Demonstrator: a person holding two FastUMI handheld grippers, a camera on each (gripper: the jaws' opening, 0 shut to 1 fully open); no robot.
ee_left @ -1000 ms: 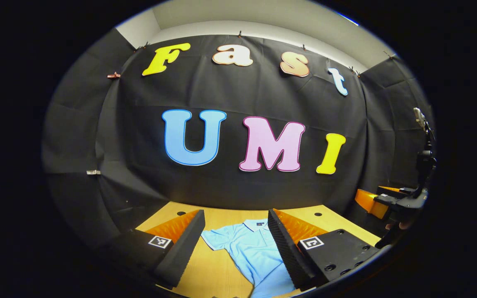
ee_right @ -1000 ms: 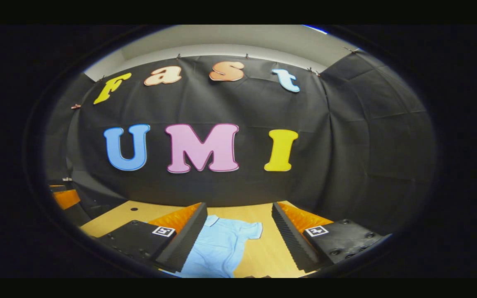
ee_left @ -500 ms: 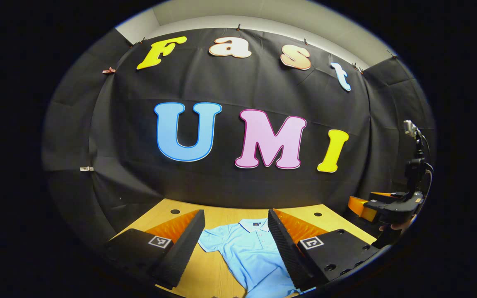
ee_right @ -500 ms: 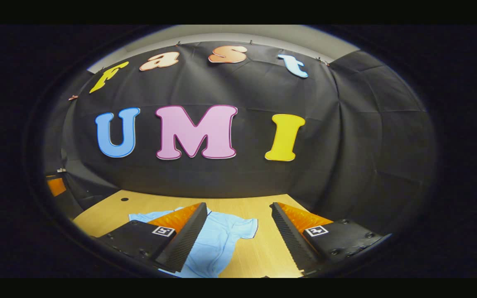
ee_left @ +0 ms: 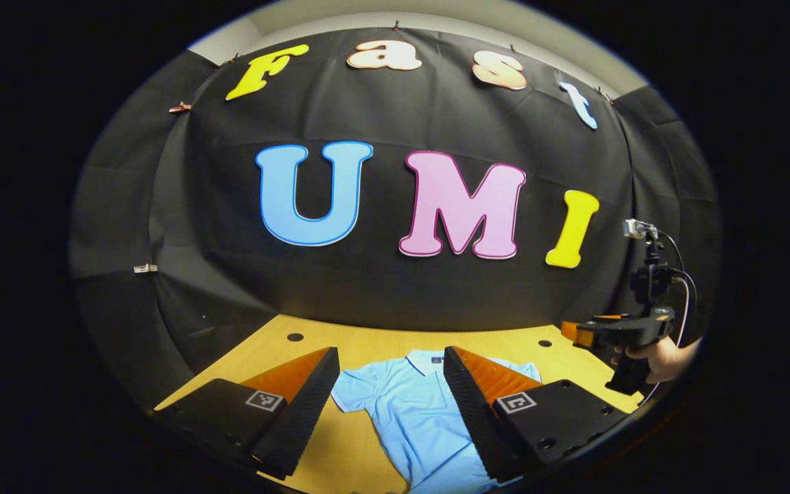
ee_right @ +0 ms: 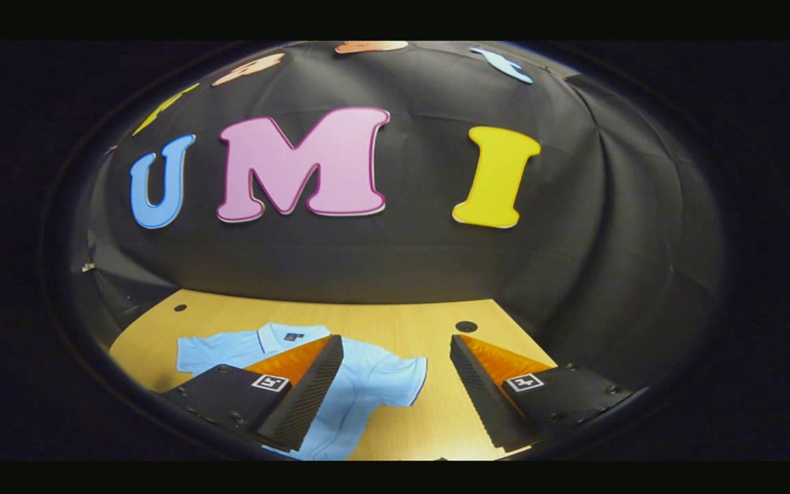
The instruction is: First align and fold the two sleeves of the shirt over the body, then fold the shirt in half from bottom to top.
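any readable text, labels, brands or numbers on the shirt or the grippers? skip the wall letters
None can be read.
Shirt: a small dark tag inside the collar, too small to tell whether it carries text.
Left gripper: square black-and-white marker on each finger, a pattern, no words.
Right gripper: the same kind of marker, no words.

The polo shirt (ee_left: 409, 405) is soft, matt knit cloth with a ribbed-looking collar, lying on a table (ee_right: 395, 322) of pale wood-grain board — smooth, faint sheen. Behind, the booth wall (ee_left: 395, 295) is matt woven cloth, creased in places. The left gripper (ee_left: 391, 405) has ridged, rough-textured fingers (ee_left: 467, 412) — its body looks like matt moulded plastic.
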